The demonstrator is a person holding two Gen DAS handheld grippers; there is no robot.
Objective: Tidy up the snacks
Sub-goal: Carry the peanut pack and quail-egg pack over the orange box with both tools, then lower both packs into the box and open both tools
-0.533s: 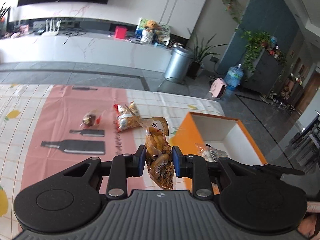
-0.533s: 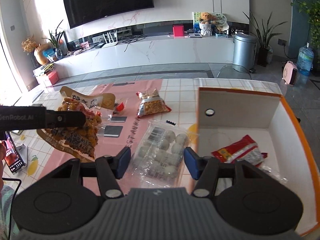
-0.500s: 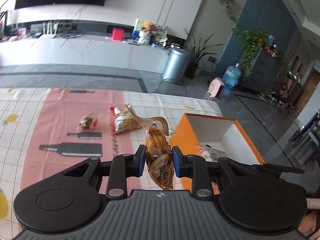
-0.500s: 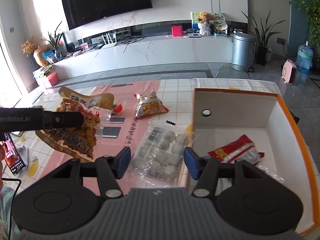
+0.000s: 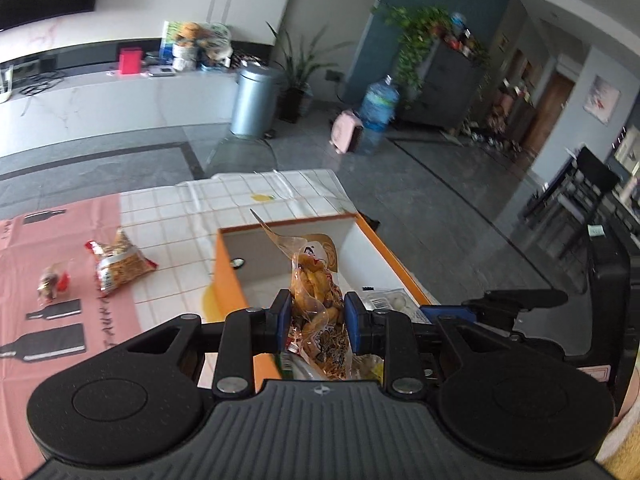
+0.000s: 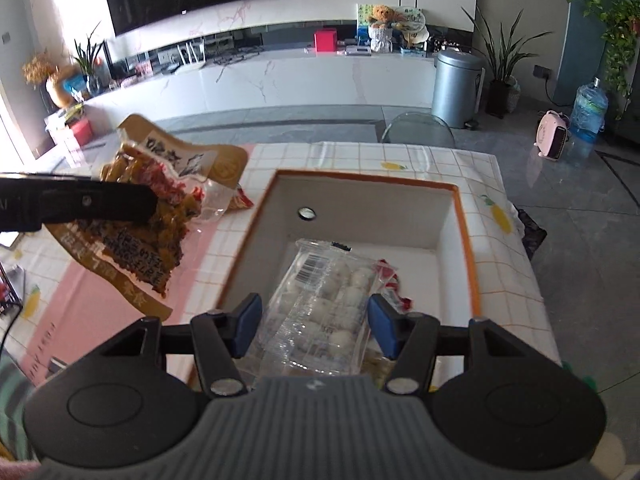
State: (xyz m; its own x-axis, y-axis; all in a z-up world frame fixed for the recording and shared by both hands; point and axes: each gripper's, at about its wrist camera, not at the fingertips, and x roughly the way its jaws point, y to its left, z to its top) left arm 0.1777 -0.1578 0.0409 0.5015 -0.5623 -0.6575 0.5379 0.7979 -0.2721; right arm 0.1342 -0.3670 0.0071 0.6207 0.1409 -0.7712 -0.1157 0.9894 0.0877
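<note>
My left gripper is shut on a yellow-brown snack bag and holds it in the air over the near left edge of the orange box. The same bag hangs left of the box in the right wrist view. My right gripper is shut on a clear pack of white balls, held above the box interior. A red snack pack lies inside the box, mostly hidden by the clear pack.
On the pink mat lie a red-and-yellow snack bag and a small wrapped snack. The checked tablecloth ends at the far table edge; the floor lies beyond.
Both grippers have moved right with their packs. The clear pack is now above the box interior, and the yellow-brown bag is at the box's left edge.
</note>
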